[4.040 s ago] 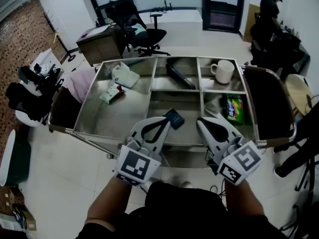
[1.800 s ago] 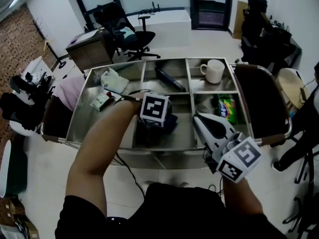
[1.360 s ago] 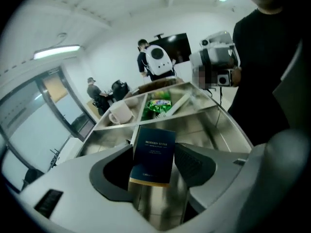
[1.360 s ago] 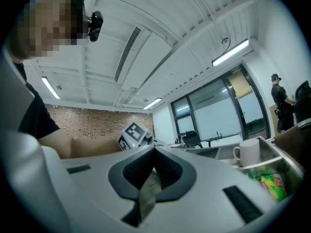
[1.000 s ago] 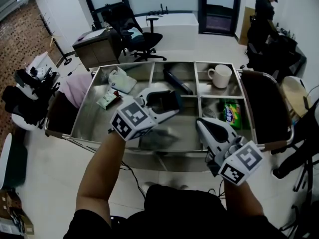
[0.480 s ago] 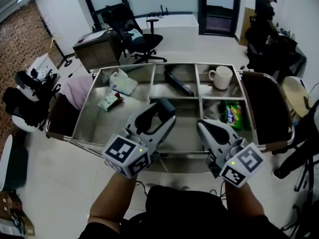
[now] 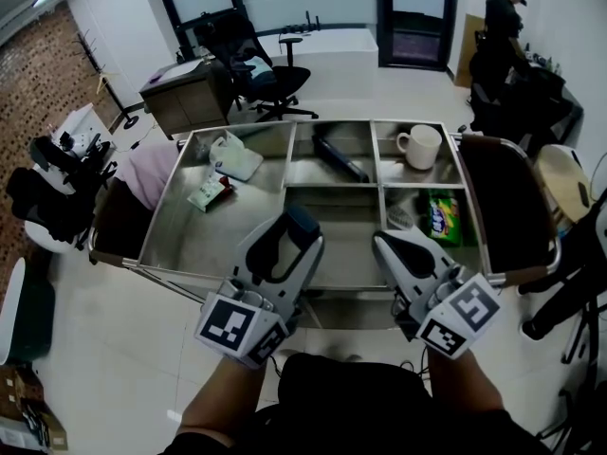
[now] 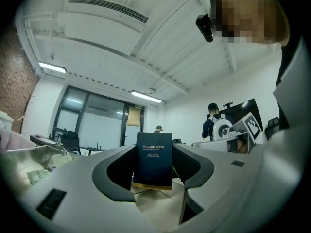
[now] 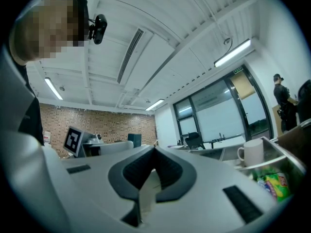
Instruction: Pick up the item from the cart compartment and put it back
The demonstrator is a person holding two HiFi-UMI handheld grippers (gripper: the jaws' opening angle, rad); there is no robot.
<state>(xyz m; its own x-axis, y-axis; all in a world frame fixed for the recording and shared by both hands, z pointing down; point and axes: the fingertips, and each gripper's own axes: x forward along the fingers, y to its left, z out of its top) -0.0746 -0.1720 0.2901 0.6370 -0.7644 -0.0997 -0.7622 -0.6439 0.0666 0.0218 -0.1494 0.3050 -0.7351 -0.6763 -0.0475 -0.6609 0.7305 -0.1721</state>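
Jaws, left gripper (image 8: 153, 151): clamp navy box (image 8: 152, 165); lettering unreadable overhead.

Four seconds back the dark blue box (image 8: 153, 158) lies flat on the floor of the middle near compartment (image 7: 346, 218), at 1 o'clock from the tips of the left gripper (image 7: 298, 227), whose jaws stand apart around nothing. The gripper then reaches toward 12 o'clock into that compartment, lifts, and draws back toward 6 o'clock. Now it sits at 7 o'clock in the head view again, its body across the cart's near rim (image 7: 356, 290). The box is off the floor, clamped on end between the jaw tips, which stand slightly narrower than a second ago.
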